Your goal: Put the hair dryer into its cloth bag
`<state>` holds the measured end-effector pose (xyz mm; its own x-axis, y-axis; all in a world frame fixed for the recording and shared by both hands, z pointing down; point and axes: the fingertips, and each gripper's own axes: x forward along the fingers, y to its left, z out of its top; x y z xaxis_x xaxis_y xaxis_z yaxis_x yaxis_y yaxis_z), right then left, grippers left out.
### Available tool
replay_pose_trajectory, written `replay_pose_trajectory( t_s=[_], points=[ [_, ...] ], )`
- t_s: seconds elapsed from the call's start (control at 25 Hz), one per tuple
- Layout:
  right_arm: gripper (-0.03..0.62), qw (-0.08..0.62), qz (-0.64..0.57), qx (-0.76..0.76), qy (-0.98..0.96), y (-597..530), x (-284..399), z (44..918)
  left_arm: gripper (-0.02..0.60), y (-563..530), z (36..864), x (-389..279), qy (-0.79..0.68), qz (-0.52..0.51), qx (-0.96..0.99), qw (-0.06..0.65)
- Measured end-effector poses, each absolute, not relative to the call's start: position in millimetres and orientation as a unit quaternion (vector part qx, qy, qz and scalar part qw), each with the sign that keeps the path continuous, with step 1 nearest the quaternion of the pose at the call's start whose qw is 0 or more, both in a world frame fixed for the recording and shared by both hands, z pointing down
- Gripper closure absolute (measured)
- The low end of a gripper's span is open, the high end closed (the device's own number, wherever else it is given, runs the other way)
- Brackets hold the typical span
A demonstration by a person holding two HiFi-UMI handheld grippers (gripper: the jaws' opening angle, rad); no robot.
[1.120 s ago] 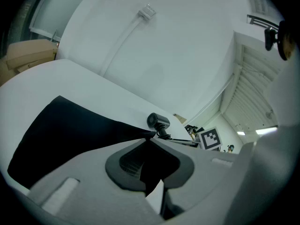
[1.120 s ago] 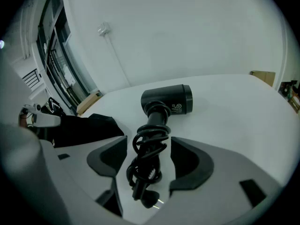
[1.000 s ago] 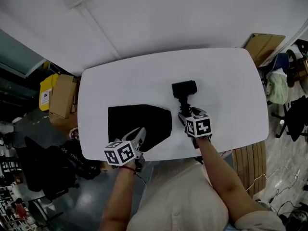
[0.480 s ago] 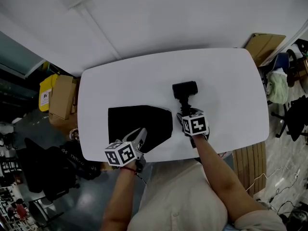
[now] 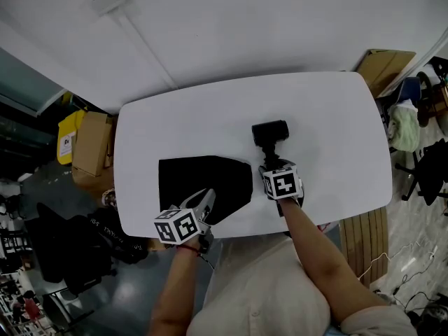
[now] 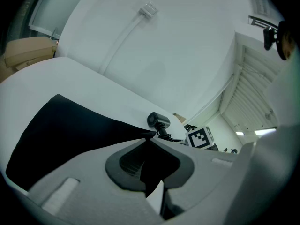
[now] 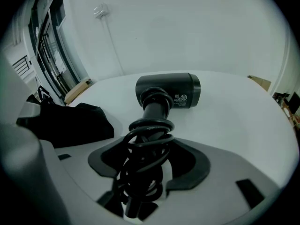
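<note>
A black hair dryer lies on the white table, head away from me and handle toward me, with its cord coiled round the handle. My right gripper straddles that handle. Its jaws are closing, and the handle and cord between them stay clear of the pads. The black cloth bag lies flat to the dryer's left. My left gripper is shut on the bag's near edge. In the left gripper view the dryer shows beyond the bag. The right gripper view shows the bag at left.
Cardboard boxes and a yellow item stand on the floor left of the table. Another box and chairs sit at the right. A white wall rises behind the table.
The right gripper's marker cube has shifted slightly left and tilted over the dryer's handle. The left gripper and the bag have not moved.
</note>
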<state>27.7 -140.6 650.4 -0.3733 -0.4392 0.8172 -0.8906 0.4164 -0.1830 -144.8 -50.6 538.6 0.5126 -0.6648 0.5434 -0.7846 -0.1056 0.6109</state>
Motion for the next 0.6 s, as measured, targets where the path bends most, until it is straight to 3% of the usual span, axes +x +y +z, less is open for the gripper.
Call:
replay_pose_trajectory(
  t_s=[0.6],
  points=[
    [0.354, 0.346, 0.318, 0.441, -0.764, -141.0, 31.2, 649.8, 0.551, -45.8, 540.3, -144.6, -0.488, 0.067, 0.74, 0.457]
  ],
)
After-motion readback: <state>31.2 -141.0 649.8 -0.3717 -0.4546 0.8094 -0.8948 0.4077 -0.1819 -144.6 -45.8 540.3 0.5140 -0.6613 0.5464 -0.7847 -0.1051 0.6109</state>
